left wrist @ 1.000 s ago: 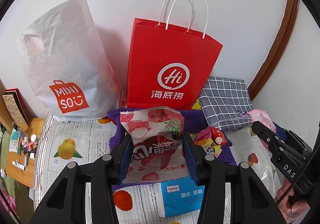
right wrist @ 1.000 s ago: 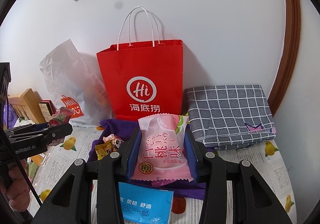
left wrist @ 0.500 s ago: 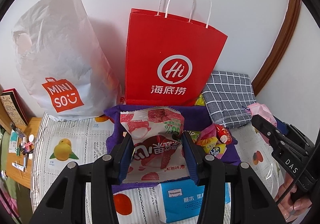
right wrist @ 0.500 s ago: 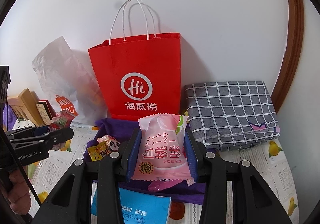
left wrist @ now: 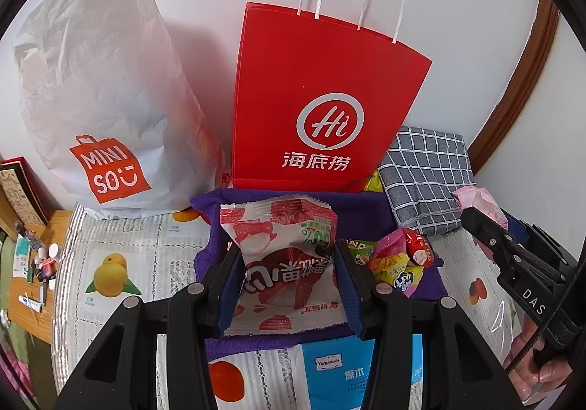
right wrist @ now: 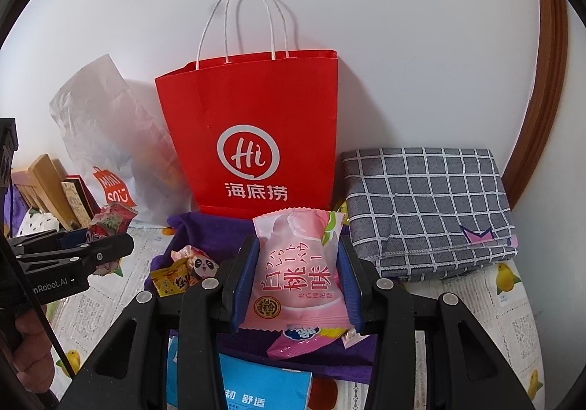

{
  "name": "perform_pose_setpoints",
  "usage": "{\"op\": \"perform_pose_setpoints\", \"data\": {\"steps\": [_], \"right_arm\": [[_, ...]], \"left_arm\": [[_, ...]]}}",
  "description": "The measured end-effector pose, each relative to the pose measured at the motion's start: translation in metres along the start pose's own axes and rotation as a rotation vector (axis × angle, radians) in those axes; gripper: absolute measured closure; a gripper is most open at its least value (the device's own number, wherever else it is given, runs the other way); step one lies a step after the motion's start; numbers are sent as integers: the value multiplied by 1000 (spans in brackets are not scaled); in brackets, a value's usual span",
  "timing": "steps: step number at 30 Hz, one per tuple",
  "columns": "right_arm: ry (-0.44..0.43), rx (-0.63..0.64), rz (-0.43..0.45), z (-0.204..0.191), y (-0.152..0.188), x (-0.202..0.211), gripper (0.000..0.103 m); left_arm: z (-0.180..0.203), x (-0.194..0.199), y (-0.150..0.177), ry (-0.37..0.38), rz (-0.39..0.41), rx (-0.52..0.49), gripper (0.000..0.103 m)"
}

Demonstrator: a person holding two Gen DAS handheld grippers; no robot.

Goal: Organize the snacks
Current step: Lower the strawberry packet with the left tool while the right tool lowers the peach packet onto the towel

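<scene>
My left gripper (left wrist: 287, 263) is shut on a red-and-white strawberry snack packet (left wrist: 282, 263), held upright over a purple cloth (left wrist: 359, 207). My right gripper (right wrist: 298, 263) is shut on a pink peach snack packet (right wrist: 296, 267) above the same purple cloth (right wrist: 205, 227). Each gripper shows in the other's view: the right gripper (left wrist: 476, 219) at the right edge, the left gripper (right wrist: 121, 245) at the left. Small loose snacks (left wrist: 399, 263) lie on the cloth. A red paper bag (left wrist: 322, 110) with white handles stands against the wall behind it, also seen as the red bag (right wrist: 256, 139).
A white plastic shopping bag (left wrist: 99, 91) leans on the wall left of the red bag. A folded grey checked cloth (right wrist: 425, 201) lies to the right. A blue tissue pack (right wrist: 263, 391) sits near the front edge. The fruit-print table cover (left wrist: 110, 263) lies underneath; clutter at far left.
Both grippers have moved closer to the red bag and a little lower, each keeping its packet. The bags look larger now.
</scene>
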State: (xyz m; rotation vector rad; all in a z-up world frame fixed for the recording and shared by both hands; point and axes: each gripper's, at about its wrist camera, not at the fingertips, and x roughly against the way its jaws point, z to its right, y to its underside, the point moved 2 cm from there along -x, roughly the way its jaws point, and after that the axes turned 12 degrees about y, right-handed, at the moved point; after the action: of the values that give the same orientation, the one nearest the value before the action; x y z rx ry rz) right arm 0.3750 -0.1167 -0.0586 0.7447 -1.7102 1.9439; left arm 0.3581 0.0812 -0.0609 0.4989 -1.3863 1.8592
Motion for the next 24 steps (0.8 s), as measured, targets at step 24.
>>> {"op": "perform_pose_setpoints", "data": {"steps": [24], "right_arm": [[-34,20,-105,4,12,-49,61]], "left_arm": [[-12,-39,5,-8,-70,17,58]]}}
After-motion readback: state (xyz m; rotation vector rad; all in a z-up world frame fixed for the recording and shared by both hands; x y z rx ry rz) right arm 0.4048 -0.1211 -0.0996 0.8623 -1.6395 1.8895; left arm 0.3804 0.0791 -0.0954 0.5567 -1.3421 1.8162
